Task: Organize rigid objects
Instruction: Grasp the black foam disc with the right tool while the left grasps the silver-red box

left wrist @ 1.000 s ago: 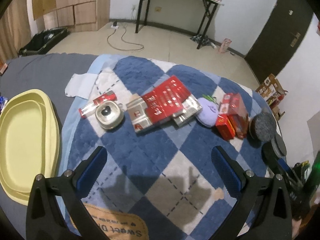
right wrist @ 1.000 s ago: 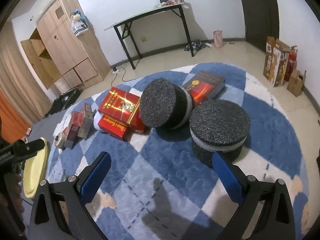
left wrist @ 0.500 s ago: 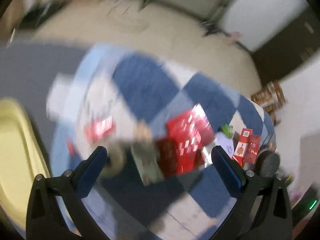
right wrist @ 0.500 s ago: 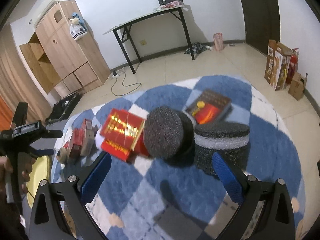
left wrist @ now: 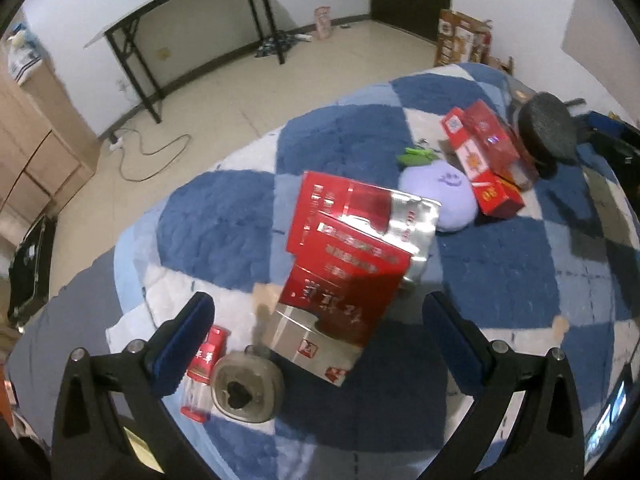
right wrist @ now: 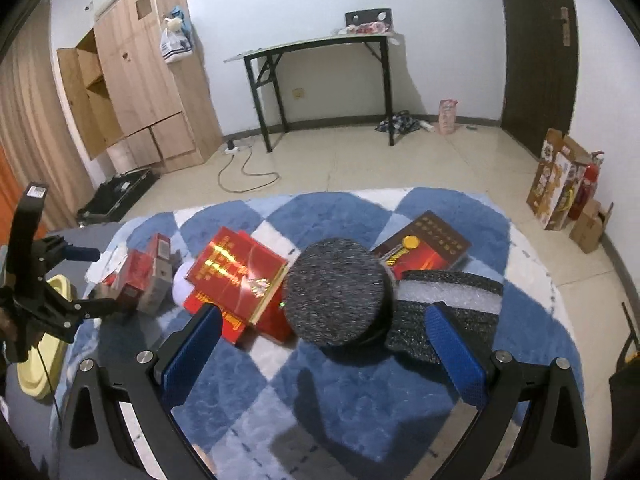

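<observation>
My left gripper is open and empty, low over a stack of red and silver boxes on the blue checked rug. A round glass jar and a small red-capped bottle lie by its left finger. My right gripper is open and empty, close to a tilted dark foam disc that leans beside a foam cylinder. A red book-like box lies left of the disc. The left gripper also shows at the left of the right wrist view.
A purple plush, red cartons and a dark disc lie at the rug's right. A dark red flat box lies behind the foam. A yellow tray sits left of the rug. A black table and wooden cabinet stand behind.
My left gripper swung and dropped close over the red and silver boxes. My right gripper lowered and moved closer to the foam disc. Both stayed open.
</observation>
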`<state>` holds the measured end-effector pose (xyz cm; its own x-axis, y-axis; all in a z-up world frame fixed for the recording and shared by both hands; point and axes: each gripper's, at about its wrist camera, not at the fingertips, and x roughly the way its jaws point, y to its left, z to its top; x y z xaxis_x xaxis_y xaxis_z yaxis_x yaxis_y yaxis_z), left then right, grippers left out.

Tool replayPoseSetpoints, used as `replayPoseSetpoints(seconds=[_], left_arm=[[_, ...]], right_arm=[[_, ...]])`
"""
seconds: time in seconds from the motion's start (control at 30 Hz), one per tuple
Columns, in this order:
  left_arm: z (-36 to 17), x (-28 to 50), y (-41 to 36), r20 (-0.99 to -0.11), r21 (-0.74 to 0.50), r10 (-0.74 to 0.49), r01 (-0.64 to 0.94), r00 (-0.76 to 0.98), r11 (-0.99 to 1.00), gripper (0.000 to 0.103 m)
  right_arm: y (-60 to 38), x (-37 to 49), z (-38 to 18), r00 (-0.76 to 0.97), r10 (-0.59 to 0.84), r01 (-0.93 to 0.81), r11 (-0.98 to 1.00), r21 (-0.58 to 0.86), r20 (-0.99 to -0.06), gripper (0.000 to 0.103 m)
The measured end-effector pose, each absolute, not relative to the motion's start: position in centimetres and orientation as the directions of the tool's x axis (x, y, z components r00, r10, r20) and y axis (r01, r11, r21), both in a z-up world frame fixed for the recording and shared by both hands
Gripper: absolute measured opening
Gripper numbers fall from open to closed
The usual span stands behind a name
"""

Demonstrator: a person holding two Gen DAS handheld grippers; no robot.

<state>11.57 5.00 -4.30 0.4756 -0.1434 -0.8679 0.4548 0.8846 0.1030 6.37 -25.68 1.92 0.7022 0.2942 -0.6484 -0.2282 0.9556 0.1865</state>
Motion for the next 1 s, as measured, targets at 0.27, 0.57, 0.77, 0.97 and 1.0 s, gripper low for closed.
replayPoseSetpoints(seconds=[0.27, 0.57, 0.77, 0.97, 1.0], left_arm=[[-4.8, 12.4, 5.7, -0.858, 0.069, -0.161, 0.419, 0.488, 0.905, 0.103], [-6.3, 12.3, 5.9, -0.864, 0.092, -0.137, 0.420, 0.485, 0.903, 0.103], [-7.4, 13.0, 6.0, -0.872, 0.093, -0.122, 0.405, 0.474, 0.910, 0.102], [-8.1, 13.1, 5.2, -0.877, 0.081, -0.139, 0.428, 0.459, 0.900, 0.067], [-8.0, 13.0, 5.1, -0.874, 0.075, -0.147, 0.428, 0.463, 0.901, 0.067]], right_arm=[[-28.2, 5.0, 3.4, 0.807, 0.248, -0.224, 0.968, 0.111, -0.536, 0.103], [-29.2, 6.3, -0.3, 0.790, 0.102, -0.079, 0.995, 0.065, -0.604, 0.103], [-30.9, 9.4, -1.2, 0.746, 0.143, -0.023, 0.982, 0.190, -0.651, 0.101], [-30.4, 11.5, -1.7, 0.728, 0.133, -0.024, 0.985, 0.168, -0.672, 0.069], [-30.4, 11.9, -1.7, 0.724, 0.137, -0.023, 0.984, 0.176, -0.676, 0.069]])
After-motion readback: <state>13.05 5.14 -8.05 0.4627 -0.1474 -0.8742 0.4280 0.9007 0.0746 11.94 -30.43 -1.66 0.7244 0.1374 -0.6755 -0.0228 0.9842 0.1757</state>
